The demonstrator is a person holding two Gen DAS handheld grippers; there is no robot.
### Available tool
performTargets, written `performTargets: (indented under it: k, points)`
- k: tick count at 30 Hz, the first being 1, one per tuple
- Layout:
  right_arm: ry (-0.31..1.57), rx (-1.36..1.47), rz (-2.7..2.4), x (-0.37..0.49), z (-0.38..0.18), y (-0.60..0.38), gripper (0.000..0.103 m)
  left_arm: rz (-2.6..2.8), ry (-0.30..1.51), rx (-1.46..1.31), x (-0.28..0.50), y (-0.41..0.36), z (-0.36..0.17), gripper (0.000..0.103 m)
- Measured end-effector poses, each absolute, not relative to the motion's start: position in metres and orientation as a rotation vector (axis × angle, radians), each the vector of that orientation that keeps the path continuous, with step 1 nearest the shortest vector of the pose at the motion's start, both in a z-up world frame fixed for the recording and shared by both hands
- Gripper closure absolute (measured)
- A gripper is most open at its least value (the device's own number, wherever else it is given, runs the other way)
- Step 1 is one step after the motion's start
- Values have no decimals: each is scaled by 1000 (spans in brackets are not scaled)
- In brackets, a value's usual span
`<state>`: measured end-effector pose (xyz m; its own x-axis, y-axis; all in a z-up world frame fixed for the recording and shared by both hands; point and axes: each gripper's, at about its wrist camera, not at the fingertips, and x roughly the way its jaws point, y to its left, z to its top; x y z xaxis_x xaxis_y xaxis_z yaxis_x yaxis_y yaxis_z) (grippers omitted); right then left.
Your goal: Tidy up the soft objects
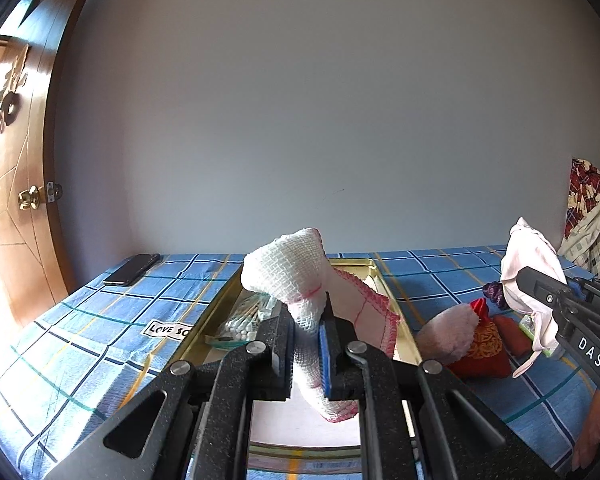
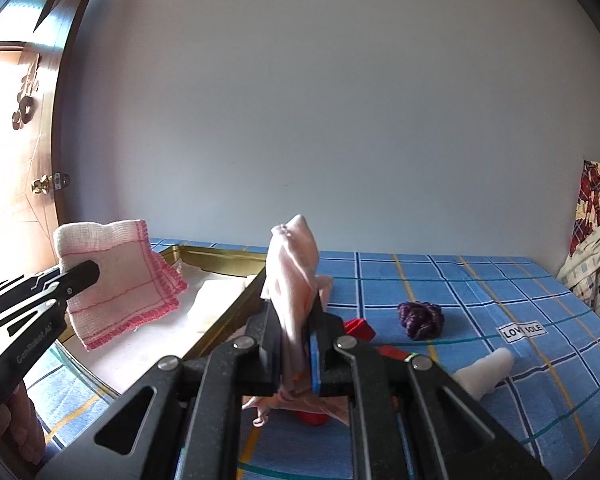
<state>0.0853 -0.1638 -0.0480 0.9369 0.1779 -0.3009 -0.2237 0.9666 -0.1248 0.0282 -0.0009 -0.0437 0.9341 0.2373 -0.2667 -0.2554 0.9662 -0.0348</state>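
Note:
My left gripper (image 1: 305, 334) is shut on a white woven cloth with pink stitched edges (image 1: 288, 272) and holds it above the gold tray (image 1: 384, 280). The same cloth (image 2: 120, 280) hangs over the tray (image 2: 220, 258) in the right wrist view. My right gripper (image 2: 296, 340) is shut on a pale pink cloth (image 2: 294, 272), raised above the blue checked bedsheet (image 2: 480, 292). That pink cloth (image 1: 528, 264) and right gripper (image 1: 540, 292) show at the right of the left wrist view.
The tray holds cotton swabs (image 1: 242, 322) and a white pad (image 2: 216, 296). On the sheet lie a red pouch (image 1: 482, 346), a pink fluffy item (image 1: 448, 330), a purple scrunchie (image 2: 420, 320), a white sock (image 2: 486, 372) and a phone (image 1: 134, 268). Door (image 1: 16, 208) at left.

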Motion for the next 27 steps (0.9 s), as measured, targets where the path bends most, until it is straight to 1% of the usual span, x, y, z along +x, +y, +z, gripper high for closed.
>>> performTargets:
  k: [27]
  points:
    - [323,-187,270,105,-54,-133,94,283,286,-100,19,13,-33,92]
